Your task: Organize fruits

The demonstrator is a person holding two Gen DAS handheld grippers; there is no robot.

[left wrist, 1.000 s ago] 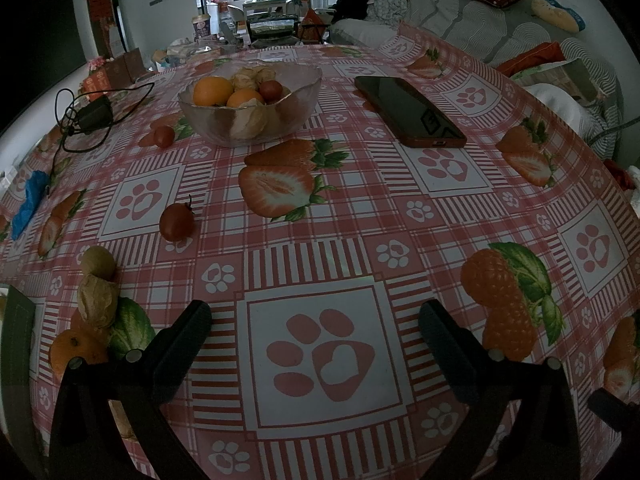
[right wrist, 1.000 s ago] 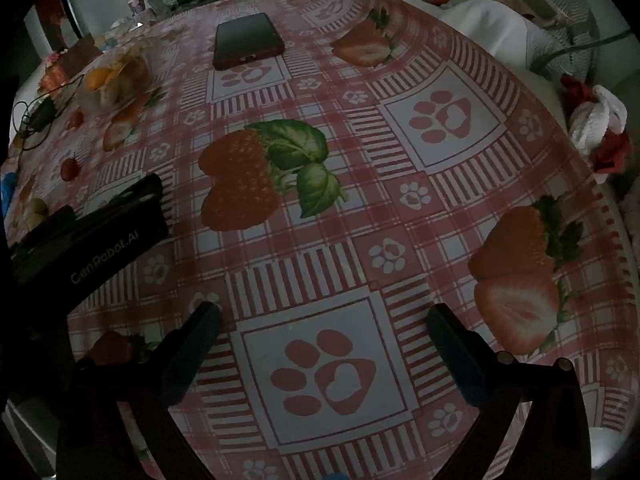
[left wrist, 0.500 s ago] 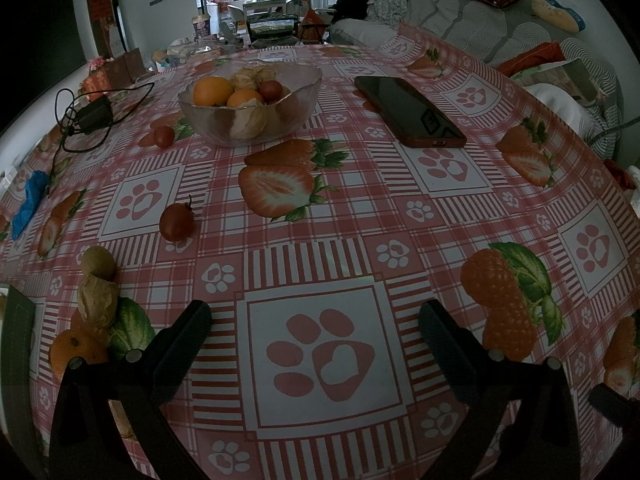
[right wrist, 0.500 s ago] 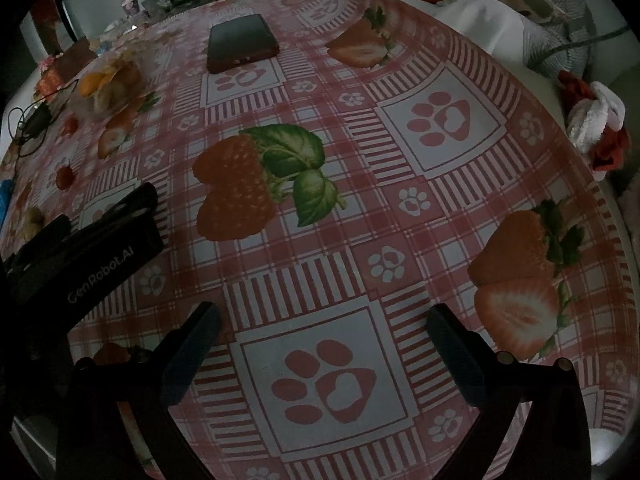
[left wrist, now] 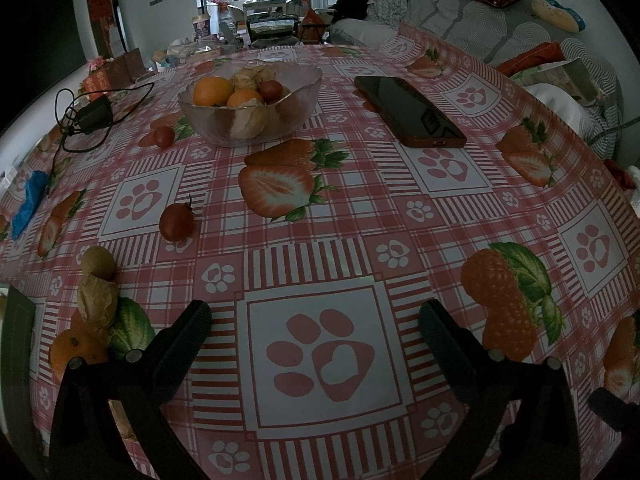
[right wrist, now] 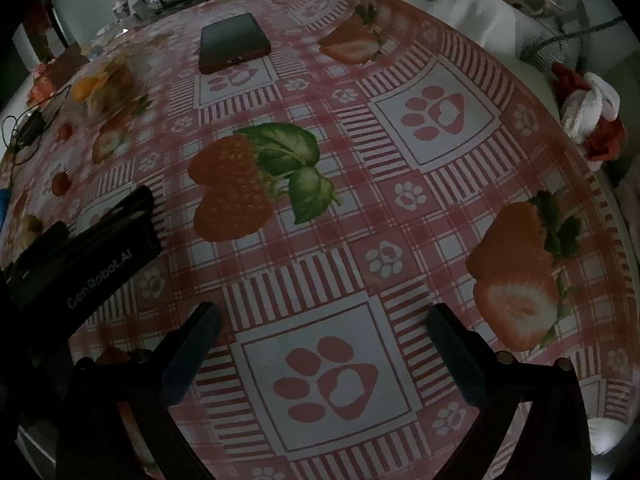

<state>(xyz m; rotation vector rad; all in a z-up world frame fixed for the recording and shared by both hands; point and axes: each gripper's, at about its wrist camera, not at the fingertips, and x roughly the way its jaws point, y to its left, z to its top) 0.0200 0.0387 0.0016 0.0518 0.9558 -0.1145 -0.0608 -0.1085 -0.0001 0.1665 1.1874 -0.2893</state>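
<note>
Table [left wrist: 360, 240] covered by a red-checked cloth printed with strawberries and paw marks. Toward the far edge: glass bowl [left wrist: 250, 108] holding fruit, phone [left wrist: 408, 110] face up to its right. Near the left edge: charger with cable [left wrist: 94, 116], blue item [left wrist: 28, 202], two small tomatoes [left wrist: 177, 222] [left wrist: 164, 136]. Near-left corner: longan [left wrist: 98, 262], husked physalis [left wrist: 97, 306], orange [left wrist: 76, 350].

"GenRobot.AI" in white on the black left claw body [right wrist: 86, 256]
</note>
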